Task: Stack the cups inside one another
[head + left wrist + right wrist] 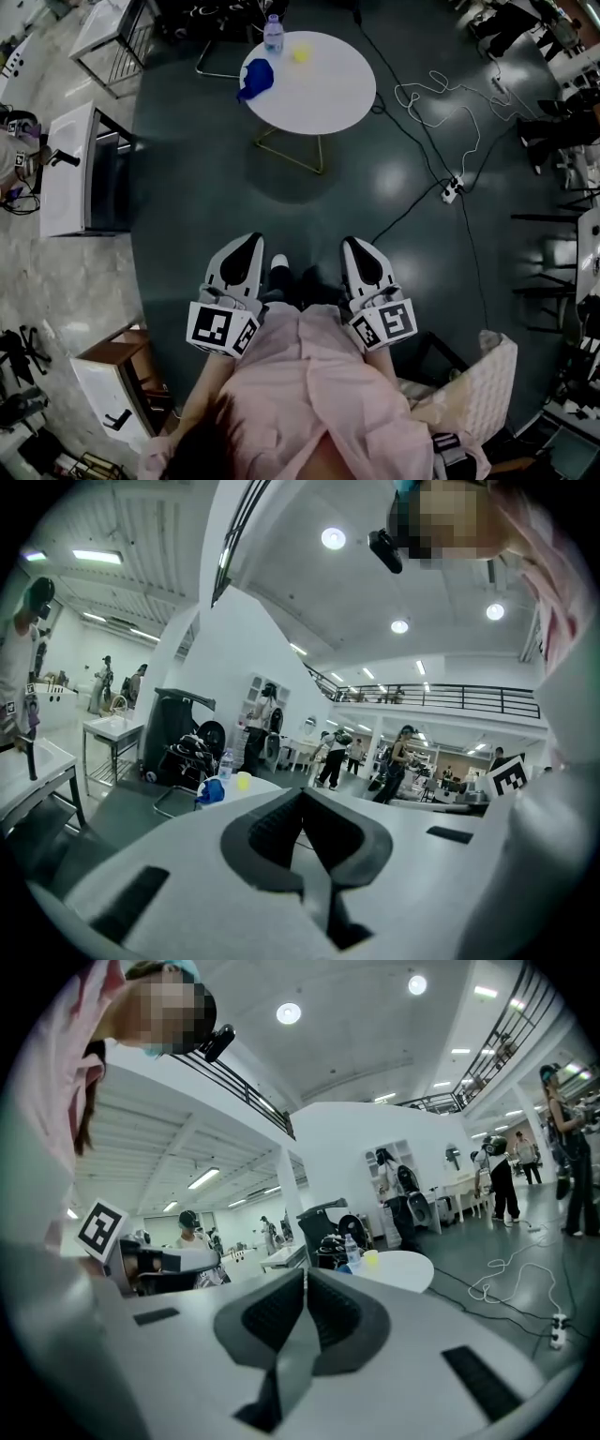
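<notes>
head view steeply down, gripper views level, all share far round table (328,94)

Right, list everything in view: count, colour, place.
Table: one, white, ahead on the dark floor.
Blue cup: one, blue, table's left edge.
Yellow cup: one, yellow, table's far side, apart from the other cup.
Bottle: one, clear, table's far edge.
Power strip: one, white, floor right of the table.
Left tool: one, white, shut, empty, held low.
Right tool: one, white, shut, empty, alongside.
</notes>
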Demonstrator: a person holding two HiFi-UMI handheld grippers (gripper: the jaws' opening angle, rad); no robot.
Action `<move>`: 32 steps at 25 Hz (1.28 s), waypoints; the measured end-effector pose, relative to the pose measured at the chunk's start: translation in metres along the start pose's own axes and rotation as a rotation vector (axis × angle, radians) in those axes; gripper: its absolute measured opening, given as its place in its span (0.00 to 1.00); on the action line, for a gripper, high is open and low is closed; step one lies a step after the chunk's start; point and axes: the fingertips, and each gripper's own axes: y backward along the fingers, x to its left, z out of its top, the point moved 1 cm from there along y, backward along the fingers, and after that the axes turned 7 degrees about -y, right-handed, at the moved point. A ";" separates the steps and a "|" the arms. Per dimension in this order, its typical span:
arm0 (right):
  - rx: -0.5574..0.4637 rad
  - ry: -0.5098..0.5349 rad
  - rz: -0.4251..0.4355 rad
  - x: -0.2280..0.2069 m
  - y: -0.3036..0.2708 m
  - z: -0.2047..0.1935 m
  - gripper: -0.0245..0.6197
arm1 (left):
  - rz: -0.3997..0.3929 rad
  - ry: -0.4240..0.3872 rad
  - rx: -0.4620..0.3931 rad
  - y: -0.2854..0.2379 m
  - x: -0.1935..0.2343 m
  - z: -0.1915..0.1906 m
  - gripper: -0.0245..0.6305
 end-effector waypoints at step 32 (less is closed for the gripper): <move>0.103 0.178 0.110 -0.078 -0.114 0.028 0.09 | 0.153 -0.091 -0.104 -0.113 0.032 0.036 0.06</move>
